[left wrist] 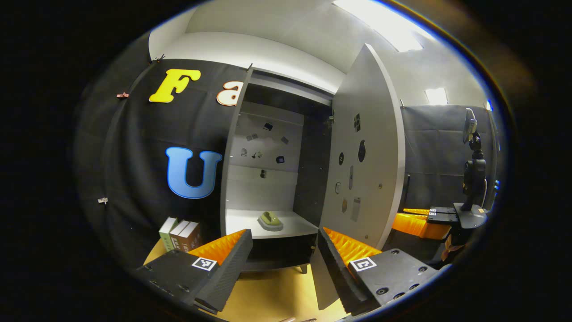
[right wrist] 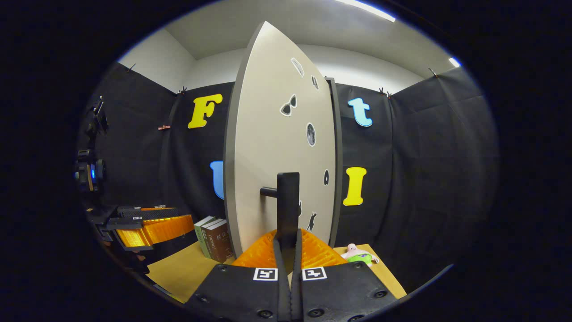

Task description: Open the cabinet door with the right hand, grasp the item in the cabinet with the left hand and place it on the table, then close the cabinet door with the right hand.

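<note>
Holding the cabinet door [right wrist: 277, 147] wide by its handle [right wrist: 287, 201], pinched in the right tool [right wrist: 288, 250], lets the spread left tool [left wrist: 283, 250] reach straight to the green item [left wrist: 270, 220] near the shelf's [left wrist: 241, 221] front edge, well inside the cabinet.

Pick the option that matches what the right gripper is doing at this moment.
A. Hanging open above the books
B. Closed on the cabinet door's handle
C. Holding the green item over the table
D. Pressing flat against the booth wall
B. In the right gripper view the right gripper has both fingers pressed on the dark handle of the cabinet door, which stands swung open.
</note>
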Demonstrator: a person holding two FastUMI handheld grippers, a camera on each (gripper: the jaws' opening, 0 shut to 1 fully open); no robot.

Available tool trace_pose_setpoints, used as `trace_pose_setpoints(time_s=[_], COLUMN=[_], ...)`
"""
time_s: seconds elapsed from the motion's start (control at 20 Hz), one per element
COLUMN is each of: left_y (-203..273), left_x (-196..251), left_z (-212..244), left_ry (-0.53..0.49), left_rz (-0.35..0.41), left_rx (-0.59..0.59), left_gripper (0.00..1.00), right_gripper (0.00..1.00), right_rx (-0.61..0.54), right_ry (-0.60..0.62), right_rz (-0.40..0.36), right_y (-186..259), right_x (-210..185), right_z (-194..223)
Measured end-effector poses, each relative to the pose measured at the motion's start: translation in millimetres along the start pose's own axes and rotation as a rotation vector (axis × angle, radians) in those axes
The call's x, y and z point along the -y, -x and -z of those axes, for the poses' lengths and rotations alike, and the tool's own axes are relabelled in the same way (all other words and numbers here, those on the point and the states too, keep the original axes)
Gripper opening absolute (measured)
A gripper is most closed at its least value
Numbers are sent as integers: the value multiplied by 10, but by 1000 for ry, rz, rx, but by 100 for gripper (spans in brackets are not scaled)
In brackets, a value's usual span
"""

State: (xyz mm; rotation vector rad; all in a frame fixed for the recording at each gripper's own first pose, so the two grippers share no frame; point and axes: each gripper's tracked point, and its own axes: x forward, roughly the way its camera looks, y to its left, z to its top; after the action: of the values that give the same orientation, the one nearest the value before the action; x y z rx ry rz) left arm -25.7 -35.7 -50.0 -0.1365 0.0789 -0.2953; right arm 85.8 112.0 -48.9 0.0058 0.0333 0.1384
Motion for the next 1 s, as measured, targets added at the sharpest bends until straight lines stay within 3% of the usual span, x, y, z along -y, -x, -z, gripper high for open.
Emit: trace_pose_setpoints(time_s=[0.3, 0.35, 0.4, 0.85, 1.0], left_y=[-377, -438, -498, -892, -972], left_x=[300, 337, 376, 641, 649], left_z=[49, 58, 81, 62, 82], left_ry=[6, 8, 10, -10, -11], left_rz=[37, 40, 44, 62, 54], left_rx=[-9, -12, -15, -3, -6], left_gripper=[92, 88, 92, 92, 92], right_gripper=[5, 5, 5, 5, 5], right_rx=[18, 22, 25, 19, 23], right_ry=[26, 41, 57, 90, 48], right_rz=[46, 49, 50, 104, 96], right_y=[31, 19, 14, 75, 105], right_x=[248, 293, 342, 673, 684], right_z=[-12, -22, -20, -26, -7])
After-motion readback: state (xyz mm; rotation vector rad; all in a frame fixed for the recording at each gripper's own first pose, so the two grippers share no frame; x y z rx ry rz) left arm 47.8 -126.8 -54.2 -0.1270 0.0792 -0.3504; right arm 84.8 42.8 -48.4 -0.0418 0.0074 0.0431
